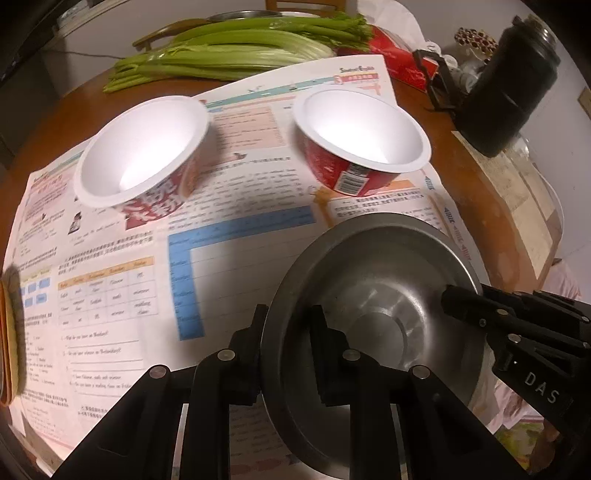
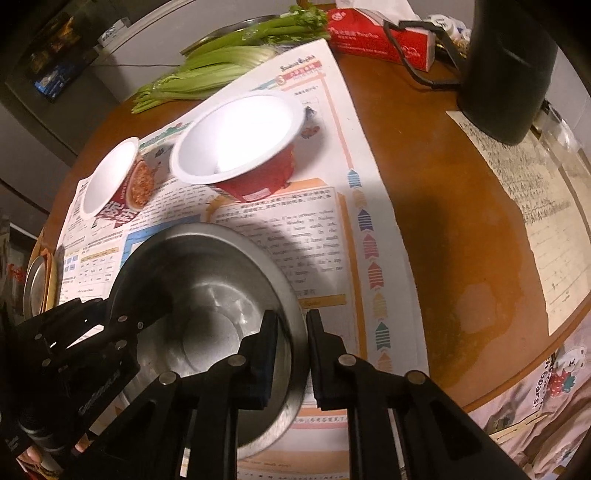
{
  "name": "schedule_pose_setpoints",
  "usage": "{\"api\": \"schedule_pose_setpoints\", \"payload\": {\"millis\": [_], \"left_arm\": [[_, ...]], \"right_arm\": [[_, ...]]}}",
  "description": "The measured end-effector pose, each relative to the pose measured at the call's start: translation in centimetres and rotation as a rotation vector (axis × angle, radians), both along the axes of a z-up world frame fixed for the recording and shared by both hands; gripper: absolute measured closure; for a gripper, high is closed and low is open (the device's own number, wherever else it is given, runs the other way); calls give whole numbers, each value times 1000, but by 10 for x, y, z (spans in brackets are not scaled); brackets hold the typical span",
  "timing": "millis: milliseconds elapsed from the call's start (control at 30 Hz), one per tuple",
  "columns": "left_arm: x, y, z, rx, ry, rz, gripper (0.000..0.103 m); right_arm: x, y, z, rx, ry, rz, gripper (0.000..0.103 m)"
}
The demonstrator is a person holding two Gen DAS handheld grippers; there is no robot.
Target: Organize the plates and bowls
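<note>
Bench (image 1: 461,155) carries newspaper (image 1: 229,236). Metal bowl (image 1: 373,314) on newspaper, nearest. Left tool (image 1: 288,350) astride bowl's left rim; right tool (image 2: 291,354) astride right rim. Two paper bowls (image 1: 142,147) (image 1: 364,125) on newspaper behind, side by side, apart. Celery (image 1: 236,51) behind newspaper. Tissue box (image 2: 380,33) far right; kettle (image 1: 509,85) right.

Two close, steeply downward wrist views from opposite sides of the shared steel bowl (image 1: 373,314) (image 2: 207,295).

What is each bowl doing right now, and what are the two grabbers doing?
Metal bowl: upright, empty, rim pinched on both sides.
Left paper bowl: empty, tilted.
Right paper bowl: empty, tilted.
Left gripper: fingers shut on rim.
Right gripper: fingers shut on rim.
</note>
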State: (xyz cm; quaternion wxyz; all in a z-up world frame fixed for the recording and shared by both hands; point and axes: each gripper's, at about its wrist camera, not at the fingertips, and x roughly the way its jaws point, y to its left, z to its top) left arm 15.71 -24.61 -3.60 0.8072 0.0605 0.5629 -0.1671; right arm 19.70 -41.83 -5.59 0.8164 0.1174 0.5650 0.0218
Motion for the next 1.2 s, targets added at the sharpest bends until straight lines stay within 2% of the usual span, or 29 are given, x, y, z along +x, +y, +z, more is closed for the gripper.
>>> {"api": "schedule_pose_setpoints", "payload": {"millis": [433, 600, 1000, 1200], "left_arm": [[-2, 35, 7, -26, -16, 46, 83], [1, 52, 2, -38, 27, 86, 83], [7, 77, -8, -24, 49, 142, 80], [9, 84, -10, -53, 76, 164, 80]], "right_arm": [[2, 36, 6, -32, 4, 50, 87], [6, 51, 8, -35, 4, 76, 87], [12, 84, 6, -43, 8, 138, 87], [15, 83, 2, 3, 24, 128, 87]]}}
